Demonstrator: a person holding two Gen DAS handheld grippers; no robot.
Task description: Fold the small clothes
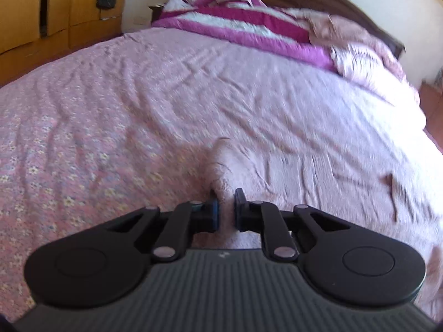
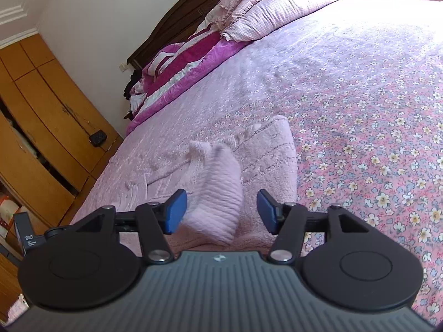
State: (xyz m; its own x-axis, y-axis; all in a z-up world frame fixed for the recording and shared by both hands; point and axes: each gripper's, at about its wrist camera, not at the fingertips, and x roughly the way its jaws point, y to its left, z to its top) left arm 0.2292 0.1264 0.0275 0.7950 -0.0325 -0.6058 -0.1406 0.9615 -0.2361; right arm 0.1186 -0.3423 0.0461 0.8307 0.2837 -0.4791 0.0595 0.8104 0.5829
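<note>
Currently the left gripper [image 1: 226, 207] has its jaws drawn nearly together on a ridge of the pale pink garment [image 1: 221, 163], which rises between the blue pads at the lower centre of the left wrist view; the pinch looks shallow, taking only a fold of the fabric. The right gripper [image 2: 221, 211] stands with its jaws apart, the blue pads [image 2: 177, 210] clear of the cloth on either side, and a raised fold of the same garment [image 2: 221, 193] lies between them at the lower centre of the right wrist view. The garment rests on the bed [image 2: 360, 110], spread over the floral sheet, with a knitted edge reaching toward the middle of the frame. To perform the fold well, bring the right gripper down onto the raised fold and confirm that both layers sit between the pads; lift both hands at the same height; keep the held edge taut and straight; lay it over the far edge so that the hems meet; then smooth the result flat. A shallow pinch may slip, so seat the fabric deeper first. Readable writing: a small black tag [image 2: 27, 239] at the lower left of the right wrist view shows "DAS"; the lines beneath are too small to read.
</note>
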